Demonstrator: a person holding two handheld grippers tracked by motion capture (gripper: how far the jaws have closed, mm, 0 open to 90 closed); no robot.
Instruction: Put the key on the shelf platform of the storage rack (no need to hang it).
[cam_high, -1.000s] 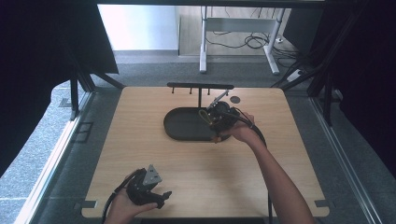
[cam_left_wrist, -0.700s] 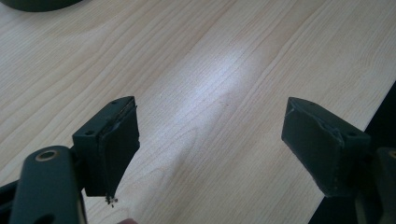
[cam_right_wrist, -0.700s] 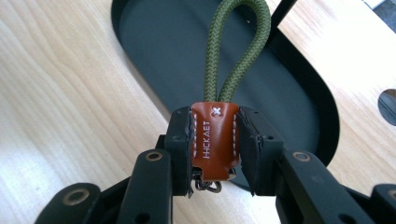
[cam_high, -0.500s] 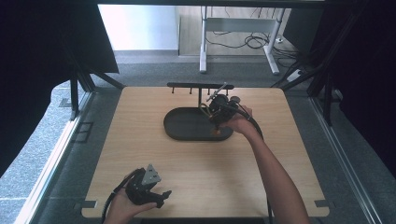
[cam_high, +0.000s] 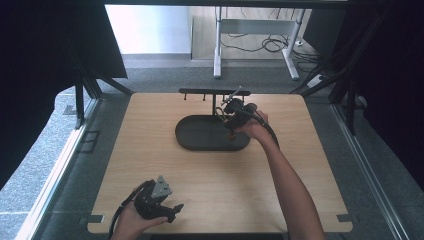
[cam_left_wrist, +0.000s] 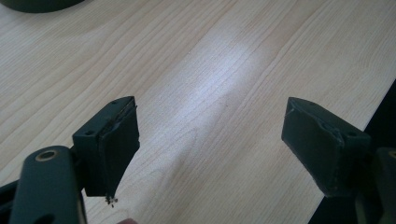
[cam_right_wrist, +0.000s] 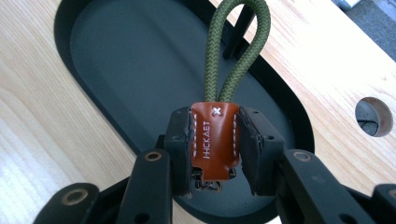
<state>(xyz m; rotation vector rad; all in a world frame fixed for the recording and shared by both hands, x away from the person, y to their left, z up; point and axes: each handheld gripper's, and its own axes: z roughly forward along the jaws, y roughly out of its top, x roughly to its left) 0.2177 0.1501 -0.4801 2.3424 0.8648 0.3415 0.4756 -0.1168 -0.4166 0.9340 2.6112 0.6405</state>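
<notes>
Left gripper (cam_high: 172, 209): idle at the near-left edge of the table (cam_high: 150, 130); jaws spread wide, nothing between them.

Right gripper (cam_right_wrist: 215, 140): clamped on the brown leather tab of the key fob (cam_right_wrist: 215, 137), green cord loop pointing ahead.

Fob location: over the dark oval tray (cam_high: 200, 137), just before the hook rack (cam_high: 212, 92).

Progress (judged): pickup done; hanging on a hook probably remains.
</notes>
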